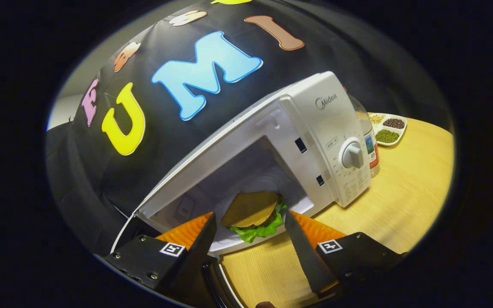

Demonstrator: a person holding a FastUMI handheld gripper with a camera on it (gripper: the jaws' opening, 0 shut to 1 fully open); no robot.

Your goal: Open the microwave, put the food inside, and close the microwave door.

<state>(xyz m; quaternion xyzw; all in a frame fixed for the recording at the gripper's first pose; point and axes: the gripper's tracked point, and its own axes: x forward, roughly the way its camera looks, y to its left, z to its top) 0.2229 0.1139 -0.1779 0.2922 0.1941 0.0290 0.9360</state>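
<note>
The gripper [250, 233] sits nearest, its two fingers spread wide and pressing on nothing. Between the fingertips and just ahead of them lies the hamburger [253, 211]: a brown bun over a frill of green lettuce, resting on a white plate [233, 244] whose near rim projects toward the fingers. Whether the plate sits fully on the cavity floor or overhangs the sill cannot be told from here.

The burger lies dead ahead along the fingers' line, roughly centred in the gap, with clearance on both sides. Being round, it offers no long axis to align with.

The white microwave [315, 128] stands open, its cavity facing the gripper, the control panel and dial [352, 155] on the far side of the opening. The whole scene appears rolled, which suggests the hand holds the tool tilted and low at the cavity mouth.

Beyond the oven, on the wooden table [409, 192], stand a bottle [371, 145] and a divided dish of beans [388, 128], well apart from the work.

Judgement: food is at or inside the cavity; closing the door remains.
</note>
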